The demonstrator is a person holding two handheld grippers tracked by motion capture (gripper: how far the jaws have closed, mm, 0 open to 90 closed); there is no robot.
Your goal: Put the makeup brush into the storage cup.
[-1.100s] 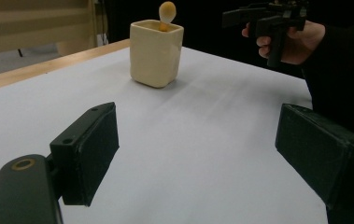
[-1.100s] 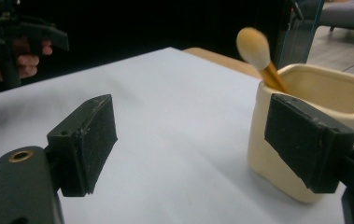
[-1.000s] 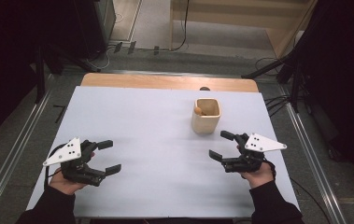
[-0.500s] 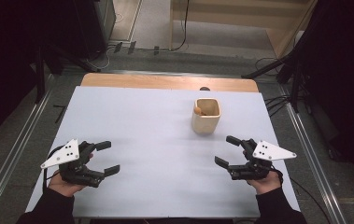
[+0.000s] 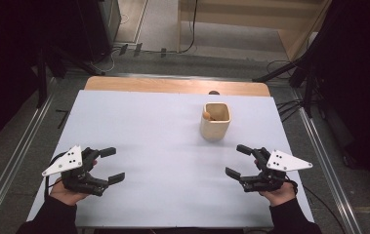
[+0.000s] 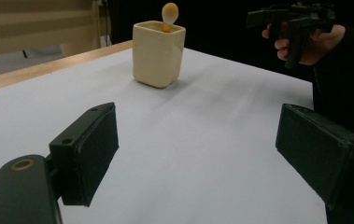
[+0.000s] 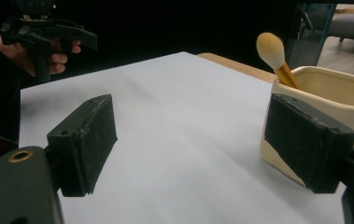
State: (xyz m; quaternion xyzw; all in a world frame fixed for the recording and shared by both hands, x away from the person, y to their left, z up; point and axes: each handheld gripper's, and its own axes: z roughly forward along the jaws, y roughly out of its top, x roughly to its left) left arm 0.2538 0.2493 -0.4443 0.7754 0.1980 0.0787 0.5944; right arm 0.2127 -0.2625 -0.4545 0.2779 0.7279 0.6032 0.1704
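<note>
At the near left of the white-covered table (image 5: pixel 163 146), the left gripper (image 5: pixel 113 165) sits low in the person's left hand (image 5: pixel 68 191), its two black jaws spread wide and holding nothing; in the left gripper view the same jaws frame bare tabletop, with the cup far off beyond them. Towards the middle and right of the table stands the cream square-sided ceramic cup (image 5: pixel 215 120), upright and well apart from both grippers, and inside it leans the small wooden-handled brush with a pale rounded head (image 7: pixel 272 52), its head rising above the rim, seen also as an orange-tipped stick in the left gripper view (image 6: pixel 169 14). At the near right, the right gripper (image 5: pixel 235 161) is held in the person's right hand (image 5: pixel 276 192), its jaws likewise parted widely and empty; in the right gripper view the cup stands near, partly behind the right-hand jaw, though the high view shows a clear gap between gripper and cup. Judging by how things lie, the brush is already housed in the cup and neither gripper is reaching for it, so the work looks either finished or not yet begun; nothing else lies on the table to be handled.
</note>
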